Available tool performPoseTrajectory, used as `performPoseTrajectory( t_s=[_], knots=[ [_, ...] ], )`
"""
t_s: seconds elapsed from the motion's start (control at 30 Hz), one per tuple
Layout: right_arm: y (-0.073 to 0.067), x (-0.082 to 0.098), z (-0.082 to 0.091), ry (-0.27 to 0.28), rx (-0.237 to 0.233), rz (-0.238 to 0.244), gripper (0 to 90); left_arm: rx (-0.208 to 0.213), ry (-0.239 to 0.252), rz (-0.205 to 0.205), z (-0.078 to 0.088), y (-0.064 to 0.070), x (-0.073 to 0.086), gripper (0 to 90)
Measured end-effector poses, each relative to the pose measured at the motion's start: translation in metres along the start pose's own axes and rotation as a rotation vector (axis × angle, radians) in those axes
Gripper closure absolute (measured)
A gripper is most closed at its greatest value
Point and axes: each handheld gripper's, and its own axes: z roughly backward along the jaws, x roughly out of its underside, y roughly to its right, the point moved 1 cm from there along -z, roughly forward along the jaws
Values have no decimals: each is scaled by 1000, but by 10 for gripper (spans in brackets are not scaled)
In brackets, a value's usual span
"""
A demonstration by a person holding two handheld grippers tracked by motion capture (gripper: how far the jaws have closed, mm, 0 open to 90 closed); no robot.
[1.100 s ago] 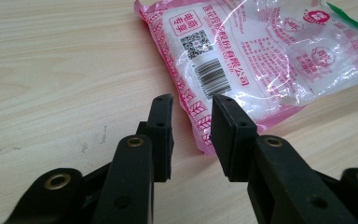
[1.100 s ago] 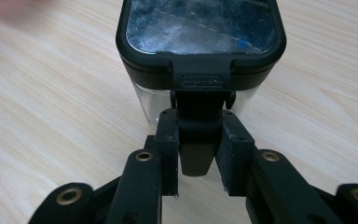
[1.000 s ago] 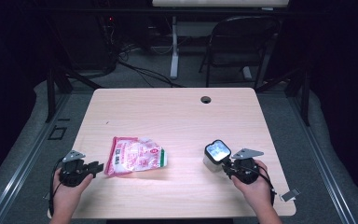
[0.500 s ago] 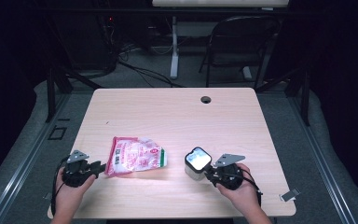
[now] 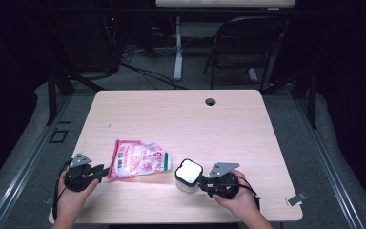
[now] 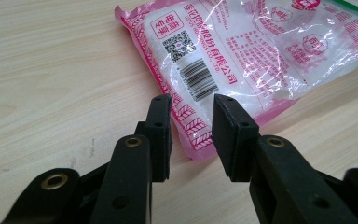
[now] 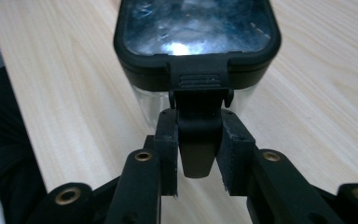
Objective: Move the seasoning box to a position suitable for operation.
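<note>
One pink bag (image 5: 139, 159), one clear container (image 5: 189, 174), apparently lidded.

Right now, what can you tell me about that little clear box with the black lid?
The box is a small clear container, plastic by its look, with a black-rimmed lid whose see-through top glares under the light. It stands upright on the table near the front edge, right of the pink bag and apart from it. A black latch tab hangs down its side, and the right gripper is shut on that tab.
</note>
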Motion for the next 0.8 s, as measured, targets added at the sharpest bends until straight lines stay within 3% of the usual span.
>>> performPoseTrajectory(
  t_s=[0.13, 0.17, 0.2, 0.33, 0.47, 0.57, 0.63, 0.8],
  knots=[
    [13, 5, 1, 27, 26, -90, 680, -2, 1, 3, 0, 0, 0, 669],
    [20, 8, 0, 36, 64, -143, 675, -2, -3, 1, 0, 1, 0, 668],
    [20, 8, 0, 36, 64, -143, 675, -2, -3, 1, 0, 1, 0, 667],
    [32, 8, -5, 40, 95, -238, 672, -7, -5, -5, -3, 2, 0, 663],
    [30, 6, -6, 19, 114, -233, 660, -1, -13, -22, -4, 4, 0, 663],
    [30, 8, -4, -6, 88, -260, 605, 5, -15, -30, -4, 4, 0, 663],
    [31, 11, -4, -63, 59, -268, 559, 12, -16, -30, -4, 4, 1, 663],
    [34, 17, 0, -123, 52, -297, 522, 5, -20, -43, -4, 7, 2, 640]
  ],
)
